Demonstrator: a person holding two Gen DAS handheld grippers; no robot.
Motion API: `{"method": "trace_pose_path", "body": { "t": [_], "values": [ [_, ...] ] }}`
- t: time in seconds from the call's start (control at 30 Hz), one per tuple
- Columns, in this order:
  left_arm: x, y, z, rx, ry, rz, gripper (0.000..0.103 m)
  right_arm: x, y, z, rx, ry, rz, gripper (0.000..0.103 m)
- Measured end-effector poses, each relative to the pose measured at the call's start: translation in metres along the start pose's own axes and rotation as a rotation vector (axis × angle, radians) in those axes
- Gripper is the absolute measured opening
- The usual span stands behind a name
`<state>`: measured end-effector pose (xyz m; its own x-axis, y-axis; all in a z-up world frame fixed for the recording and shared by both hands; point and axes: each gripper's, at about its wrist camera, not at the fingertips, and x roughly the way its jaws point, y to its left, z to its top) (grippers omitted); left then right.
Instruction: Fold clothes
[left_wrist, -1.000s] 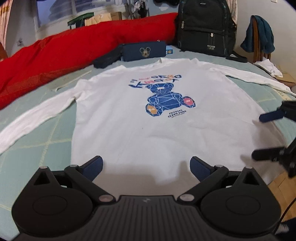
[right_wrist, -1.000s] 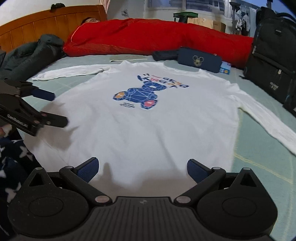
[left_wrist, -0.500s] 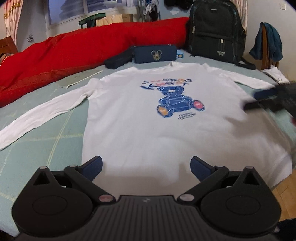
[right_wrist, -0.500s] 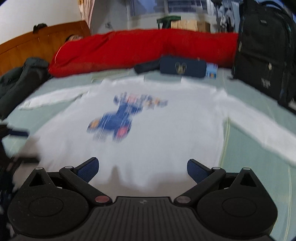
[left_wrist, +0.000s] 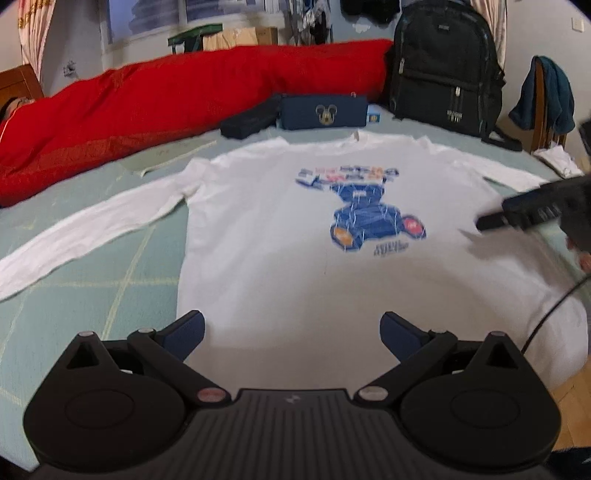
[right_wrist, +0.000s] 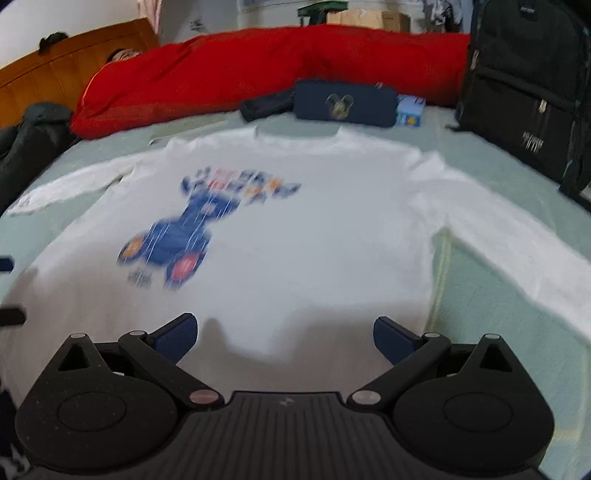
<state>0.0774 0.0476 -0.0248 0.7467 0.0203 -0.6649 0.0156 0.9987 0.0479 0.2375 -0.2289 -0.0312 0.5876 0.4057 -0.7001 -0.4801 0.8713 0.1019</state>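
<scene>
A white long-sleeved shirt (left_wrist: 280, 236) (right_wrist: 317, 236) with a blue bear print lies flat and face up on the pale green bed, both sleeves spread out to the sides. My left gripper (left_wrist: 291, 332) hovers open over the shirt's bottom hem, nothing between its fingers. My right gripper (right_wrist: 284, 334) is open too, above the hem's right part, near the right sleeve (right_wrist: 517, 251). In the left wrist view the right gripper shows as a blurred dark shape (left_wrist: 532, 210) over the shirt's right side. The left sleeve (left_wrist: 85, 236) stretches toward the left edge.
A red quilt (left_wrist: 166, 110) runs along the far side of the bed. A navy pouch (left_wrist: 325, 112) and a black case (left_wrist: 247, 123) lie above the collar. A black backpack (left_wrist: 443, 66) stands at the far right. A chair with clothes (left_wrist: 546, 99) stands beyond the bed. Wooden floor (left_wrist: 569, 406) shows at lower right.
Both grippers have moved forward over the shirt, which now looks larger. The right gripper has swung further in over the shirt's right side. Both stay open.
</scene>
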Motion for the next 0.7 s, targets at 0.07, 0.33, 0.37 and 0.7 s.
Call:
{"method": "trace_pose_path", "body": {
  "t": [0.07, 0.33, 0.37, 0.7],
  "values": [
    [-0.002, 0.001, 0.002, 0.000, -0.013, 0.000, 0.101, 0.006, -0.009, 0.025, 0.016, -0.025, -0.038, 0.103],
    [0.001, 0.010, 0.004, -0.006, -0.014, 0.010, 0.101, 0.092, -0.066, 0.122, 0.167, 0.012, -0.055, 0.103],
    [0.002, 0.012, 0.004, -0.007, -0.014, 0.011, 0.101, 0.106, -0.075, 0.126, 0.193, 0.035, -0.053, 0.103],
    [0.011, 0.028, 0.008, -0.022, -0.025, 0.027, 0.101, 0.148, -0.085, 0.148, 0.195, 0.104, -0.260, 0.103]
  ]
}}
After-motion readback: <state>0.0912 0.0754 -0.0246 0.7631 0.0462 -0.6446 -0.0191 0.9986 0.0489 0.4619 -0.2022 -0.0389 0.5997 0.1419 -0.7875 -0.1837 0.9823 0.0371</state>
